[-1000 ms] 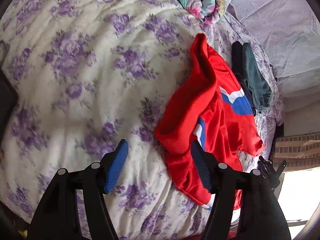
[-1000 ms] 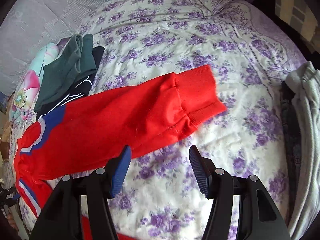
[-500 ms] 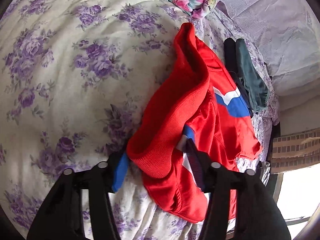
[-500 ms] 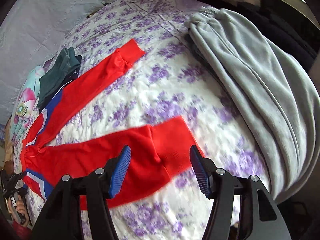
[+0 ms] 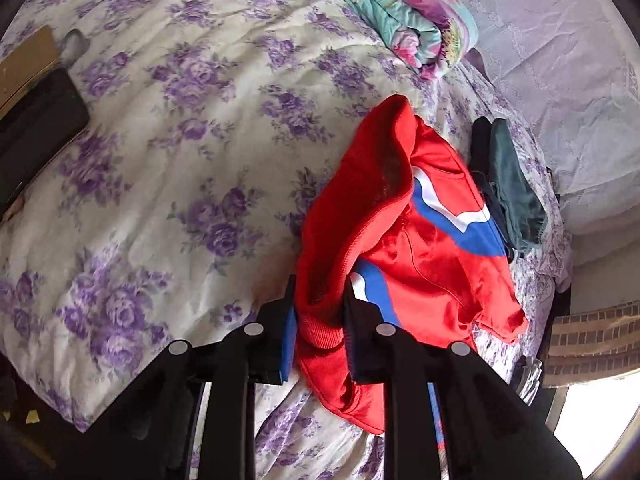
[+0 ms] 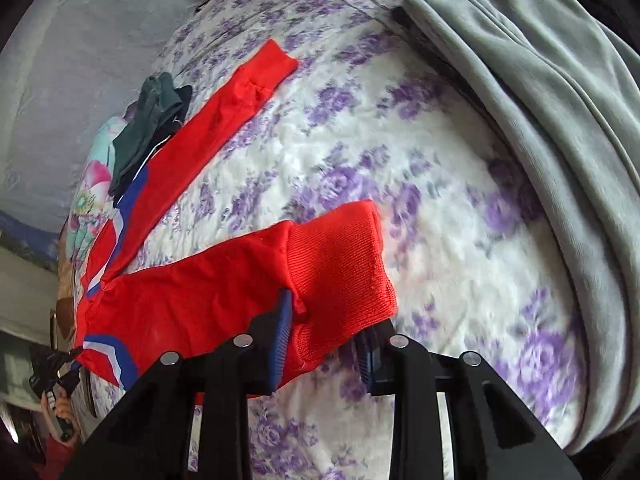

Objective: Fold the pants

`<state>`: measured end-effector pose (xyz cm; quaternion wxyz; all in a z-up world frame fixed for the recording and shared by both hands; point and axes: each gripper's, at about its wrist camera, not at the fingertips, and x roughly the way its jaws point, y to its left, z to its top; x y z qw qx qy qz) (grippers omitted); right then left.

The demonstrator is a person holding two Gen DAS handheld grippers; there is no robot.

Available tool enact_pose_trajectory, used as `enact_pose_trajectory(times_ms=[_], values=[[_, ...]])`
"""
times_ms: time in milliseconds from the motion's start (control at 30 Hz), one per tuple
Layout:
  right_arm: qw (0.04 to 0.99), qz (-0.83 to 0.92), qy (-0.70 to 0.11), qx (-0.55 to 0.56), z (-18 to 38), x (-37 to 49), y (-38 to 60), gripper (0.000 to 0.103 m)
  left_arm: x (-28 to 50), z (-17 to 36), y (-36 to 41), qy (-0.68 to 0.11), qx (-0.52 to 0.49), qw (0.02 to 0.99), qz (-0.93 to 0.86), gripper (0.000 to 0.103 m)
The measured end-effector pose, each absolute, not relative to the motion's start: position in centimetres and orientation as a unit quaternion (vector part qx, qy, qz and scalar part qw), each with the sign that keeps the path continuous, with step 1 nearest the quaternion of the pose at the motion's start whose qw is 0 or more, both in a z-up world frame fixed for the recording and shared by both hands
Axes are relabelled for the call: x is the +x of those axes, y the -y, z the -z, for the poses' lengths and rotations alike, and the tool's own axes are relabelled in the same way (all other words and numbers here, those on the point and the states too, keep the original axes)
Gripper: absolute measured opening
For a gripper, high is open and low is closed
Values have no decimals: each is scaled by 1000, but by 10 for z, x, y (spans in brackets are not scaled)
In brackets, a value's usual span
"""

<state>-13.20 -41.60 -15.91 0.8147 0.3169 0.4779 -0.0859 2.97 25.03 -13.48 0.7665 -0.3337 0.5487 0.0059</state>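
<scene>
Jaws of the left gripper (image 5: 319, 320) drawn close together, pinching the ribbed red waistband of the red pants (image 5: 404, 248), blue pads pressed against either side of the bunched fabric. Jaws of the right gripper (image 6: 326, 344) narrowed on the ribbed cuff of the nearer leg of the same pants (image 6: 224, 304), cuff folded over the left pad, right pad partly hidden beneath the knit, so whether it presses the cloth cannot be told. Spread across the floral bed (image 5: 168, 168) otherwise: seat and blue-and-white side stripes crumpled just beyond the waistband in the left wrist view; in the right wrist view, farther leg stretched flat and straight away from the waist, its cuff lying well apart from the held cuff, bare purple-flowered bedspread (image 6: 360, 152) between the two legs. Just beside the pants at the stripe side, touching them, a dark green folded garment (image 5: 512, 192) atop something black. Beyond the pants toward the head of the bed, a rolled turquoise and pink quilt (image 5: 408, 16). Right of the held cuff, near the bed's edge, a heap of grey plush fabric (image 6: 540, 128). Far left of the pants, at the bed's side, a black flat object (image 5: 36, 120) beside a tan board.
</scene>
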Motion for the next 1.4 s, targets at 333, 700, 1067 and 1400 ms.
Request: enact_pose_trajectory(times_ms=[333,700,1067,1400], values=[[810,89,-524,249,136,-125,487,52,-27,124,-251,-573,-257,760,-166,65],[861,67,-455,218,86,-6,454,54,120,100,-264,-527,-234,814,-67,65],[850,-135,-505,-59,78,116,303,61,203,140,-226,-563,-116,816,61,63],[800,-202,-540,-168,110,234,268,61,204,128,-217,-555,-93,814,142,20]])
